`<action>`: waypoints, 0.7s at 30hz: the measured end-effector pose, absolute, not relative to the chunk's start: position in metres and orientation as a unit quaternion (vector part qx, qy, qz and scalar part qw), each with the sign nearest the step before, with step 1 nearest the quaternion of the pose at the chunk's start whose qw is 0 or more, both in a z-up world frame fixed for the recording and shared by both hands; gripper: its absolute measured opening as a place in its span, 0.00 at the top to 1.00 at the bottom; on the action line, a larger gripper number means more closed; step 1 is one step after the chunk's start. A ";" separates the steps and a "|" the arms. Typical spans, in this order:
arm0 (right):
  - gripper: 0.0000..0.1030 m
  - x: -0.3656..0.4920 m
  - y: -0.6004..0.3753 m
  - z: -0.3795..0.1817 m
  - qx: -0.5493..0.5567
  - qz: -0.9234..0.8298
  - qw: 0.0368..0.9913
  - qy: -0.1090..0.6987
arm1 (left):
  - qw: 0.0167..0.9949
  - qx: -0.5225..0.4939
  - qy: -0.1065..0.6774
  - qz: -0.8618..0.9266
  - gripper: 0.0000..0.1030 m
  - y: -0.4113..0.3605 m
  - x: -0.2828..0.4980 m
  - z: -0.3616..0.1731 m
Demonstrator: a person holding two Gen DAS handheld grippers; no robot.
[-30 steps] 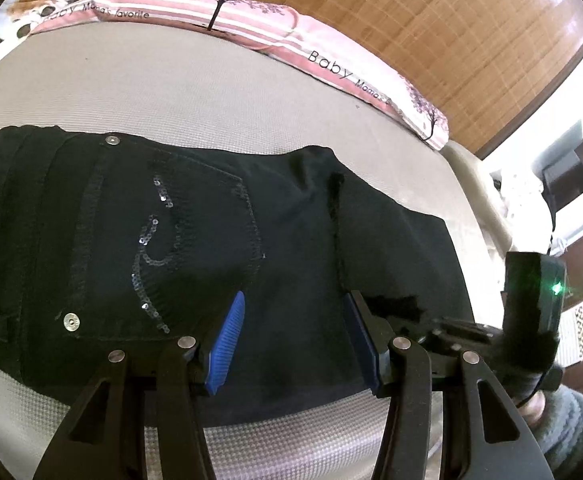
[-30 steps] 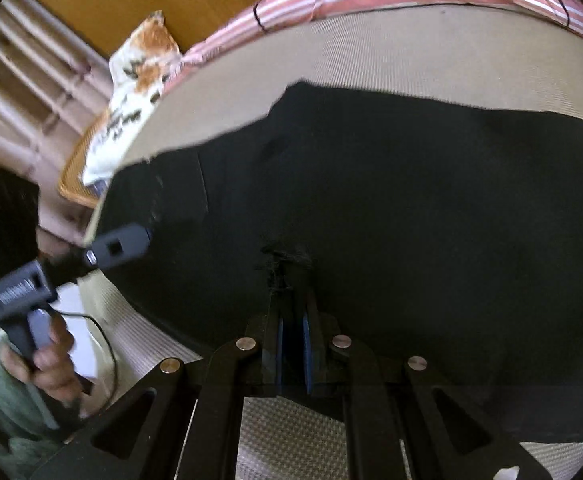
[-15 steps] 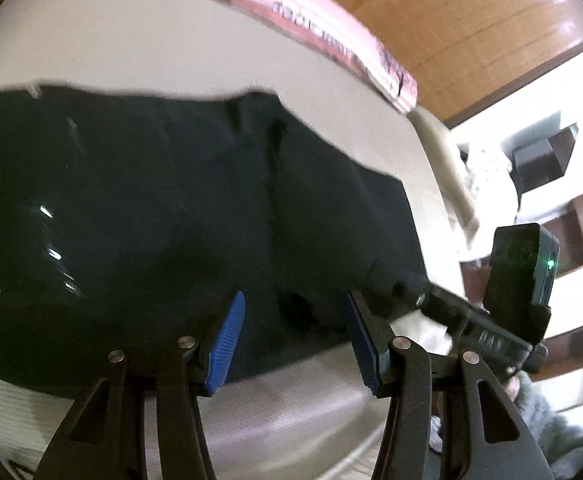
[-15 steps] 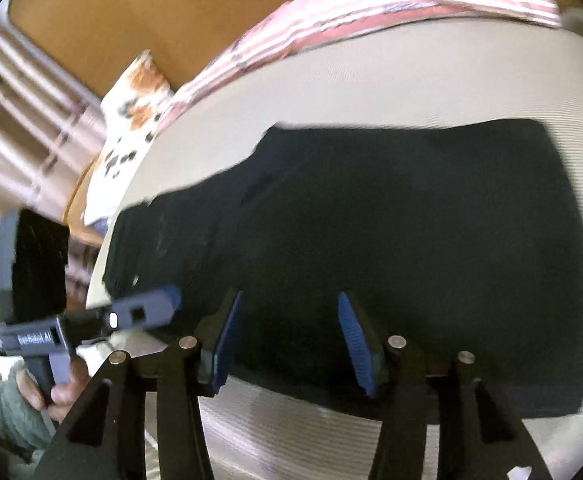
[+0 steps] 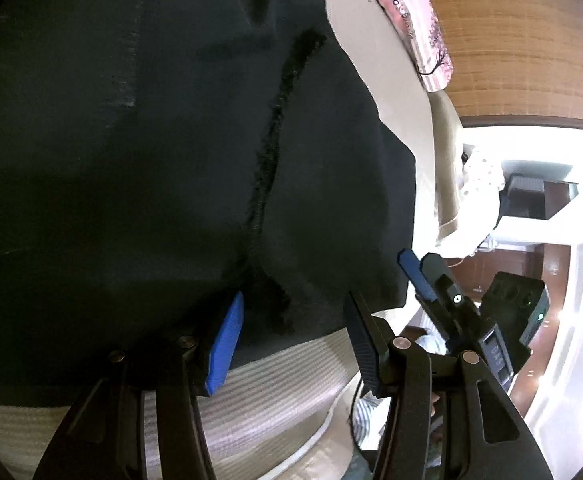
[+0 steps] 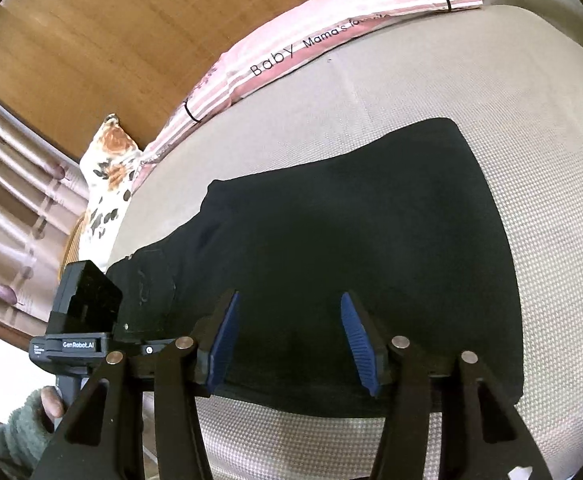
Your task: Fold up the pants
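Right wrist view: beige woven bed (image 6: 431,92) filled most of the frame, a wooden wall (image 6: 111,32) behind it. Black pants (image 6: 331,248) lay flat across the bed, folded over, waistband end toward the left of the picture, where a pocket seam showed. Along the far edge of the bed lay a pink striped pillow (image 6: 291,52), printed "Baby Mama's fa…", the rest unreadable, with a tree motif. A floral cushion (image 6: 109,160) sat at the pillow's left end.

Right gripper (image 6: 291,340) hung over the near edge of the pants, blue pads apart; its jaws had just been opening, with no fabric pinched between them. Left gripper (image 6: 91,332) appeared at lower left, its body marked "GenRobot.AI", held by a hand (image 6: 51,400) in a green fleecy sleeve (image 6: 15,436).

Left wrist view: pants (image 5: 151,140) close up, a fuzzy dark seam running down the cloth. Left gripper (image 5: 291,344) hovered at their near edge, pads apart, gripping nothing. Right gripper (image 5: 435,280) stood beside the pants' right edge.
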State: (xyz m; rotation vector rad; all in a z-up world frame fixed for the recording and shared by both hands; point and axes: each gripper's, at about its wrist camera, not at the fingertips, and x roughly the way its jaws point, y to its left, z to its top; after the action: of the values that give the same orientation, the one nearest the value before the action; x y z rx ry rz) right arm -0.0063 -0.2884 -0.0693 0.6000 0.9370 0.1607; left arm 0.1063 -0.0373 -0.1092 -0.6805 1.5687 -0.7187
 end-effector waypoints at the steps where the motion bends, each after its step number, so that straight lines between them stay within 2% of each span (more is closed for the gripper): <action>1: 0.51 -0.006 -0.290 -0.070 0.286 0.075 0.846 0.444 | 0.599 -0.291 0.677 -0.314 0.49 -0.040 0.106 -0.110; 3: 0.51 -0.007 -0.292 -0.072 0.289 0.073 0.845 0.445 | 0.600 -0.284 0.676 -0.321 0.50 -0.049 0.106 -0.109; 4: 0.51 -0.006 -0.293 -0.074 0.290 0.071 0.844 0.446 | 0.602 -0.279 0.674 -0.325 0.55 -0.053 0.105 -0.109; 7: 0.51 -0.007 -0.299 -0.077 0.290 0.059 0.843 0.449 | 0.608 -0.259 0.675 -0.330 0.87 -0.062 0.102 -0.108; 8: 0.51 -0.006 -0.301 -0.077 0.289 0.055 0.843 0.451 | 0.616 -0.252 0.670 -0.330 0.89 -0.062 0.101 -0.105; 14: 0.51 -0.010 -0.313 -0.078 0.280 0.031 0.846 0.452 | 0.678 -0.204 0.625 -0.330 0.91 -0.049 0.091 -0.071; 21: 0.52 -0.007 -0.314 -0.096 0.259 0.009 0.840 0.477 | 0.675 -0.169 0.657 -0.291 0.90 -0.047 0.087 -0.100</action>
State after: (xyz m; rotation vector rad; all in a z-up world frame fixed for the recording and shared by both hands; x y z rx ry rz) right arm -0.0071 -0.3137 -0.0960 0.5465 1.0082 0.0195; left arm 0.0871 -0.0469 -0.1004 -0.3791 1.4773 -0.6540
